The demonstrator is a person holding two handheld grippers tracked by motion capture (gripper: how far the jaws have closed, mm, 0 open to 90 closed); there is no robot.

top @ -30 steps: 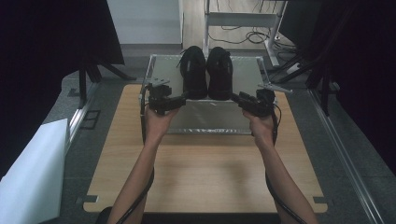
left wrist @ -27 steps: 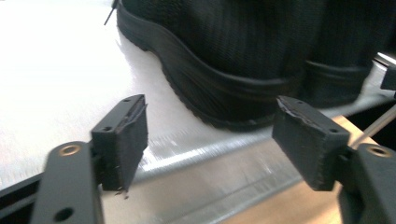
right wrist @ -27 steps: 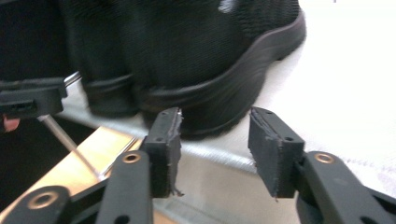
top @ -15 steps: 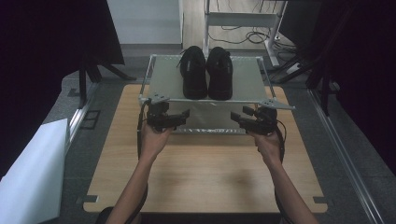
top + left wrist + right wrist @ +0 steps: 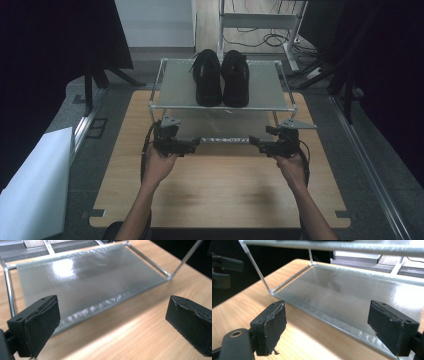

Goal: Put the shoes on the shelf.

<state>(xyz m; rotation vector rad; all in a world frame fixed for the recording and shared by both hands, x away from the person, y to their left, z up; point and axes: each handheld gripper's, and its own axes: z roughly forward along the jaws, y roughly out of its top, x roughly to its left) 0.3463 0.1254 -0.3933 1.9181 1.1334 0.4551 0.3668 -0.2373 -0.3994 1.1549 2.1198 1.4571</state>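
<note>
On the wooden table (image 5: 220, 185) stands a two-tier rack (image 5: 175, 92), its lower shelf (image 5: 82, 277) a bare silvery sheet. The left claw (image 5: 196, 146) sits at about 8 o'clock from the rack's middle, just in front of the lower shelf's front edge and pointing toward 3 o'clock. Its jaws have just been opening and now stand wide apart with nothing between them; in the left gripper view only tabletop and the shelf's front edge lie between the pads. A pair of black shoes (image 5: 221, 77) stands side by side on the upper shelf, at 12 o'clock from both claws, toes toward the person. The right claw (image 5: 254, 144) sits at about 4 o'clock from the rack's middle, pointing toward 9 o'clock. Its jaws, too, have just been opening and are wide and empty, with the lower shelf beyond them.
</note>
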